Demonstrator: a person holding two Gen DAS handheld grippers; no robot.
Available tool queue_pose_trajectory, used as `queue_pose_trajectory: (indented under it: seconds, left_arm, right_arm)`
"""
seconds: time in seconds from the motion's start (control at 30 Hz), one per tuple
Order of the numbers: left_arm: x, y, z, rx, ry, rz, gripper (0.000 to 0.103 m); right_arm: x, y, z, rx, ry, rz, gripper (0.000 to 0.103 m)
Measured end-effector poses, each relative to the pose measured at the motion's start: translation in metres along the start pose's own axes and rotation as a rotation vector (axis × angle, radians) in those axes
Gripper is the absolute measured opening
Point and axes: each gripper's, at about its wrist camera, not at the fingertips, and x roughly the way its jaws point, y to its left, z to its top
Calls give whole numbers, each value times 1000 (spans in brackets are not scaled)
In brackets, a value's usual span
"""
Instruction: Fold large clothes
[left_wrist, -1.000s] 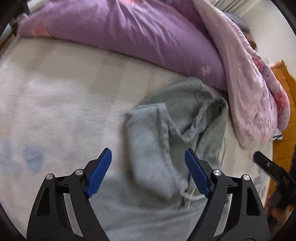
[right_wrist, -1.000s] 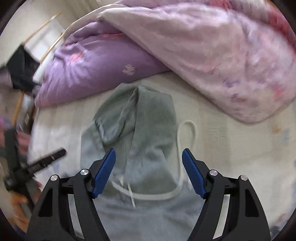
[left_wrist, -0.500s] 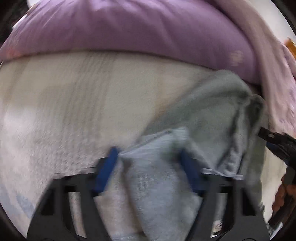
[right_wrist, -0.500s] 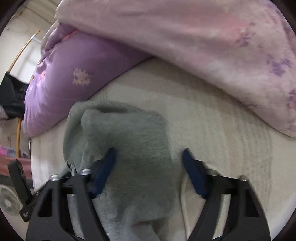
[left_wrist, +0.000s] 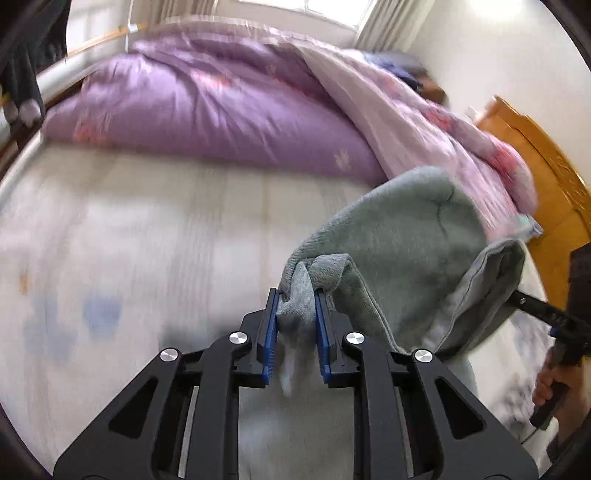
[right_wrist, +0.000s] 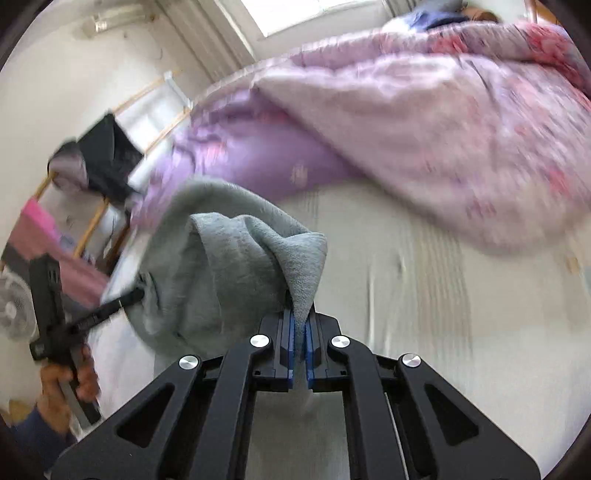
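Left wrist: left gripper fingers clamp the grey hoodie; right gripper fingers pinch it nearly shut.

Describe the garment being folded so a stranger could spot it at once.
On the pale bed sheet, in front of the purple duvet, hangs the grey hoodie. Unlike the bedding, it is plain fleece, pinched by the left gripper and right gripper.

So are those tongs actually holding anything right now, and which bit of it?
Yes. Both tongs grip the grey sweatshirt: the left tongs pinch a bunched fold of it, and the right tongs clamp another fold of its edge.
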Motion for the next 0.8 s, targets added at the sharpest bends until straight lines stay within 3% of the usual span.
queue_pose_trajectory:
  seconds: [0.07, 0.1, 0.17, 0.27, 0.33, 0.47, 0.57, 0.63, 0.7, 0.77, 0.8]
  left_arm:
    - [-9, 2, -44, 5, 77, 26, 37]
    - [-15, 4, -64, -2, 126, 38, 39]
    - [-21, 13, -101, -62, 224, 47, 48]
    - [-30, 19, -124, -143, 271, 63, 52]
    - [-32, 21, -120, -172, 246, 69, 62]
    - [-26, 8, -103, -172, 193, 112, 66]
    - [-16, 5, -85, -185, 190, 128, 69]
    - [-10, 3, -78, -184, 187, 132, 71]
    - [-12, 4, -80, -188, 191, 148, 72]
    - [-11, 6, -82, -204, 199, 149, 73]
    - [-12, 8, -82, -219, 201, 150, 73]
  right_arm:
    - [-7, 4, -52, 22, 133, -70, 16]
    - [-9, 3, -69, 35, 189, -105, 21]
    - [-15, -1, -110, 102, 275, -123, 40]
    - [-23, 3, -130, 179, 302, -117, 44]
    - [-28, 9, -122, 191, 260, -108, 53]
    - [-4, 18, -76, 105, 149, -127, 60]
    - [50, 33, -31, 16, 124, -125, 60]
    - [82, 35, -20, -11, 127, -134, 60]
    - [117, 42, -17, -50, 189, -145, 58]
    - [130, 42, -23, -20, 225, -63, 4]
    - [125, 45, -24, -24, 211, -48, 4]
